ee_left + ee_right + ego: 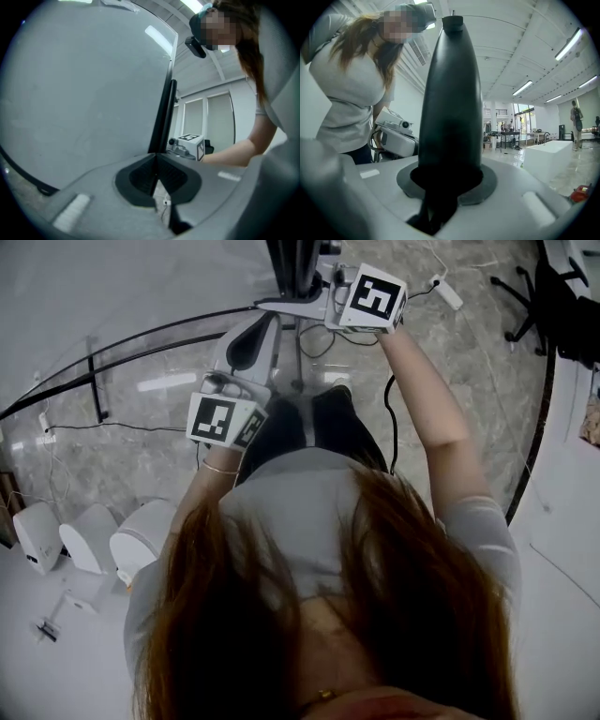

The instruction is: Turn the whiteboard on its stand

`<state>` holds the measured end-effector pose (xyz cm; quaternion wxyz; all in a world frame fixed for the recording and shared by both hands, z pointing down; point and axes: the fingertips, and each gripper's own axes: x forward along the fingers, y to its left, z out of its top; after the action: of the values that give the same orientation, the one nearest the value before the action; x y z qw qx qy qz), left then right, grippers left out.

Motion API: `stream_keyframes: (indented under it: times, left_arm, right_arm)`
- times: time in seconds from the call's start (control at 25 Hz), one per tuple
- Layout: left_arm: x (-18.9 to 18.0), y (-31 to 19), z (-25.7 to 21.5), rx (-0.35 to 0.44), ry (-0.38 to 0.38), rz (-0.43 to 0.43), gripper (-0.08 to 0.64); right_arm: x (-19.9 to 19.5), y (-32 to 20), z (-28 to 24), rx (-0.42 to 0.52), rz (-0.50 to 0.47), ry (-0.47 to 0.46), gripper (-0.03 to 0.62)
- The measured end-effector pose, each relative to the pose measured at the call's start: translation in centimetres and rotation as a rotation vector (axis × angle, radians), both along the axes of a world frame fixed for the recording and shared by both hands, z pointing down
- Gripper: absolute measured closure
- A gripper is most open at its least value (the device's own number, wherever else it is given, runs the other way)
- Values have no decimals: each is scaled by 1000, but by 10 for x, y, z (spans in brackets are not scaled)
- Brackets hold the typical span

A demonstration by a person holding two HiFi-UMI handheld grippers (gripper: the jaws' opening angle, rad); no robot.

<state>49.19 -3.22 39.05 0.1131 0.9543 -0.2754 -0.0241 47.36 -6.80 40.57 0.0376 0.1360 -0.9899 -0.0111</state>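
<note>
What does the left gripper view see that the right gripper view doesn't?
Only the left gripper view: the whiteboard, big and pale, with its thin black edge pinched in the left gripper. Only the right gripper view: a fat black post clamped in the right gripper, a long room with ceiling lights, and a white table. Both: the person in a white top, and each view catches the other gripper.

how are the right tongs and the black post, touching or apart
Touching. The right gripper view shows the right tongs closed round the black post, which fills the whole gap between them.
</note>
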Motion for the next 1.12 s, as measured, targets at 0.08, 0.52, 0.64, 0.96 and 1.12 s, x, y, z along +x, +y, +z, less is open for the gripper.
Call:
stream_keyframes:
  times: [0.08,0.52,0.64,0.96,1.12]
  left_arm:
    - [11,10,3,-3,-12,-18,559]
    - [45,30,4,-46,8,-150,558]
    - [46,27,5,-55,7,-177,558]
    - [28,22,-4,-56,58,-170,560]
    - [15,18,-6,-61,77,-120,559]
  right_arm:
    - [11,9,3,7,-2,0,482]
    - [45,32,6,9,-11,5,482]
    - [46,28,9,-14,-20,20,481]
    - [84,23,-17,64,295,-117,351]
    - [99,39,-28,107,483,-81,413]
